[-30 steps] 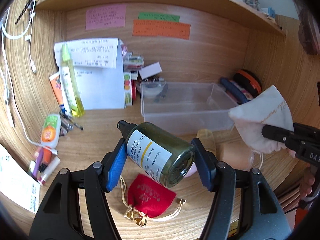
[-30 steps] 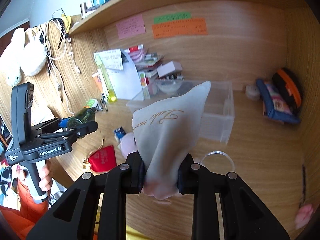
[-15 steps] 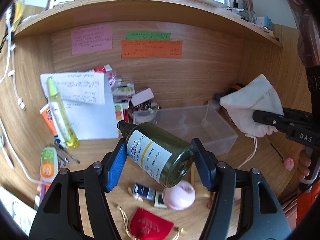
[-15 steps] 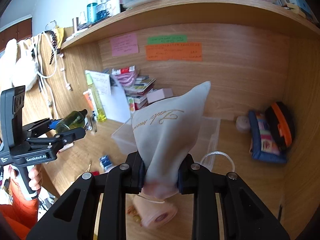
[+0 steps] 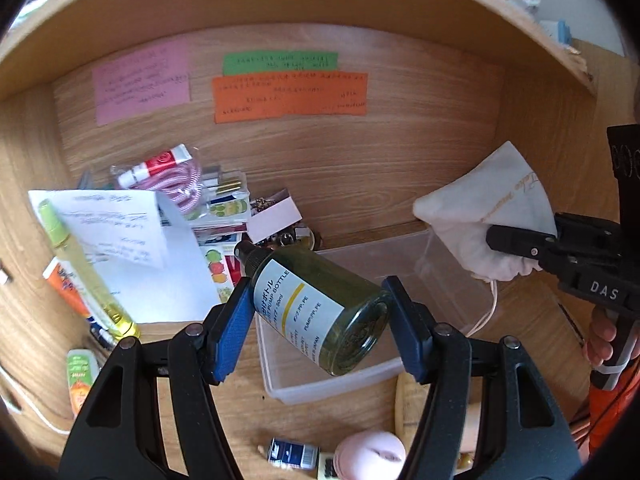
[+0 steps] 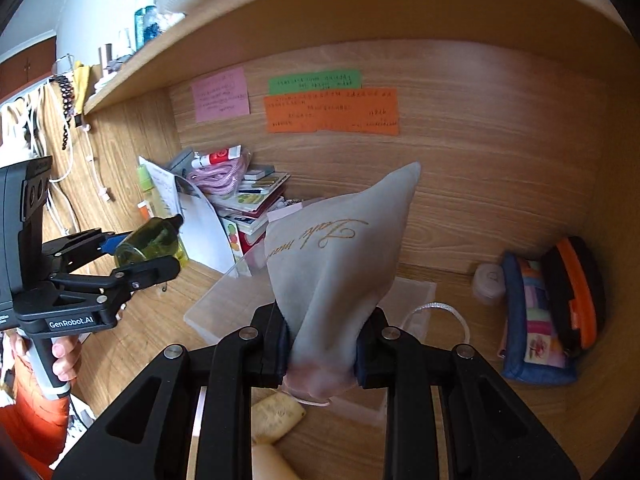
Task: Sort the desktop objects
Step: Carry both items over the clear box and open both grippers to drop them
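Note:
My left gripper is shut on a dark green pump bottle with a white label, held tilted in the air above the near left part of a clear plastic bin. The bottle also shows in the right wrist view. My right gripper is shut on a white drawstring pouch with gold script, held over the bin. The pouch shows at the right of the left wrist view, above the bin's far right corner.
A stack of books and packets, a white paper sheet and a yellow spray bottle stand at the back left. A pink round case lies near the front edge. A blue pouch and orange case sit at right.
Both grippers have moved forward and up toward the bin, each holding its object. The bin looms closer below; the red pouch has dropped out of view.

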`<act>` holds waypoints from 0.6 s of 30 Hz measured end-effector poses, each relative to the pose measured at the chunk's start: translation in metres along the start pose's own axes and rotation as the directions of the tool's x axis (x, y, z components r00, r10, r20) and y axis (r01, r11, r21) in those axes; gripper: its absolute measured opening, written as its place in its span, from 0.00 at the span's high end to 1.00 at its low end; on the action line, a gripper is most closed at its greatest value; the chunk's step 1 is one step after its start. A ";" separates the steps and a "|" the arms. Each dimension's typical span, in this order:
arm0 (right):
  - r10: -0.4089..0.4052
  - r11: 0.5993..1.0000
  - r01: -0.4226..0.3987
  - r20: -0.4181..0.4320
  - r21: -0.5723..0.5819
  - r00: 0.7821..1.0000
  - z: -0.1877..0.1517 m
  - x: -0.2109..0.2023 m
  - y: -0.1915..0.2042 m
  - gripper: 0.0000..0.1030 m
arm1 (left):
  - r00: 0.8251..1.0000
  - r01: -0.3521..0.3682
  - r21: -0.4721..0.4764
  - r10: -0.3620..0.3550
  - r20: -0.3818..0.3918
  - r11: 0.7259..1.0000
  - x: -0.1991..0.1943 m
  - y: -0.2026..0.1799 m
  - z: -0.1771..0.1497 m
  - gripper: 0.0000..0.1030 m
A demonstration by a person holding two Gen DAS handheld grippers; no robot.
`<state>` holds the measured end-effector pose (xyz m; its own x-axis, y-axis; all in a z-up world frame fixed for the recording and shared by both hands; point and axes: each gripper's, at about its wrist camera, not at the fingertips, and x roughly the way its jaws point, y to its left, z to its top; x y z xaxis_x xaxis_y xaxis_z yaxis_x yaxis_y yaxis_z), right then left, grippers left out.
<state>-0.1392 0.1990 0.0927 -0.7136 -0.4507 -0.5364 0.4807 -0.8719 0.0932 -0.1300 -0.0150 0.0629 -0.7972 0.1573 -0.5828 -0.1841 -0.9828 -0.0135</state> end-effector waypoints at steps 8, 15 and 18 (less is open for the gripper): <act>0.023 1.000 -0.023 -0.053 0.009 0.998 0.006 0.038 -0.014 0.79 | 0.998 0.007 0.019 -0.006 -0.067 1.000 0.050 0.000 0.005 0.38; 0.037 0.999 -0.034 -0.116 0.023 0.993 -0.003 0.067 -0.015 0.79 | 0.992 0.025 0.023 -0.022 -0.123 0.999 0.089 0.002 0.005 0.38; 0.035 0.999 -0.032 -0.138 0.024 0.990 -0.011 0.080 -0.015 0.79 | 0.988 0.034 0.016 -0.031 -0.150 0.999 0.105 0.003 0.002 0.38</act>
<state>-0.1978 0.1786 0.0391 -0.6191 -0.4500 -0.6436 0.4907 -0.8615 0.1303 -0.2151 -0.0016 0.0036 -0.6962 0.1714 -0.6971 -0.2203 -0.9752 -0.0198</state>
